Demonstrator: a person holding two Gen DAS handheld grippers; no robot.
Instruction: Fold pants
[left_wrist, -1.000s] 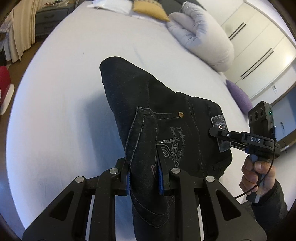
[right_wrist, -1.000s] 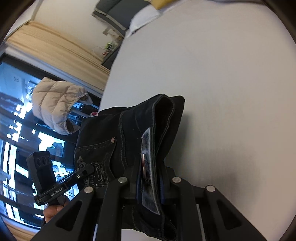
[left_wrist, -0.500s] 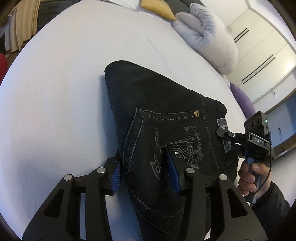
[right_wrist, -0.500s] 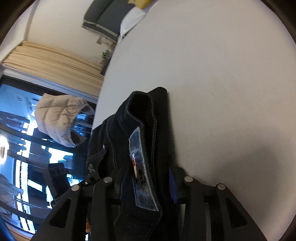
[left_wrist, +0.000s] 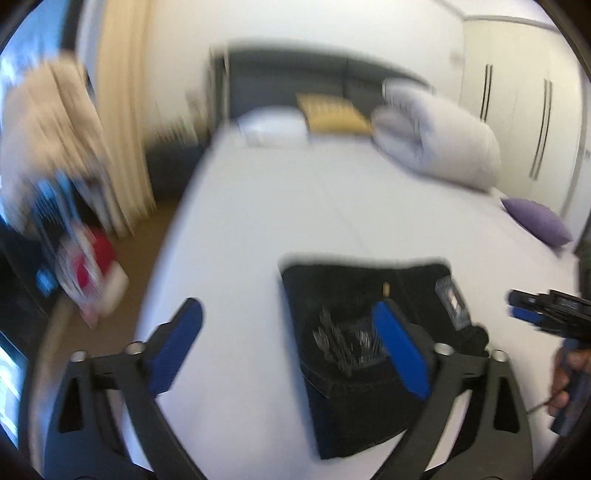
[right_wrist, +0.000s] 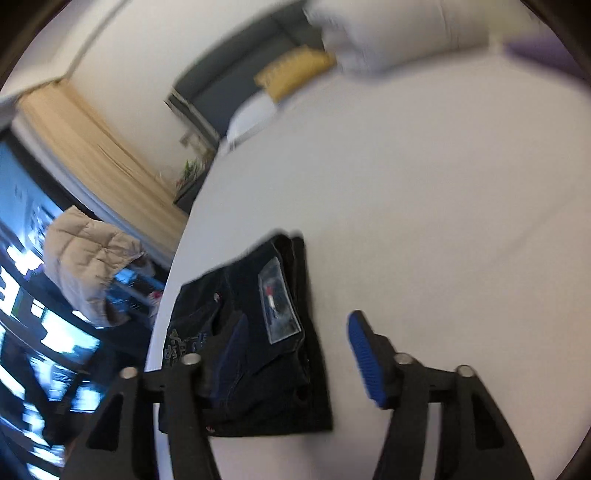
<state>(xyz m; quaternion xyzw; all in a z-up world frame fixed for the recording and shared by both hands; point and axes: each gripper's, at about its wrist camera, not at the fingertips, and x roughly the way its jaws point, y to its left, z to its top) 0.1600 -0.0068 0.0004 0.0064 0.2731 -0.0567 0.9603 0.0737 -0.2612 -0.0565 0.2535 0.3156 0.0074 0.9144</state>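
Note:
The black jeans (left_wrist: 354, 332) lie folded in a compact rectangle on the white bed, back pocket embroidery and waist label facing up. They also show in the right wrist view (right_wrist: 258, 332). My left gripper (left_wrist: 291, 339) is open and empty, raised above the bed, its right finger over the jeans. My right gripper (right_wrist: 295, 347) is open and empty, its left finger over the jeans' label side. The right gripper also shows at the right edge of the left wrist view (left_wrist: 517, 308). Both views are motion-blurred.
The white bed (left_wrist: 277, 206) carries a white pillow (left_wrist: 273, 127), a yellow cushion (left_wrist: 336, 114), a rolled grey duvet (left_wrist: 436, 133) and a purple cushion (left_wrist: 539, 221) at its far end. The bed's left edge drops to the floor, with a red-and-white object (left_wrist: 92, 269) there.
Both grippers have opened and let go of the jeans, then lifted and pulled back. The jeans now lie flat on the bed.

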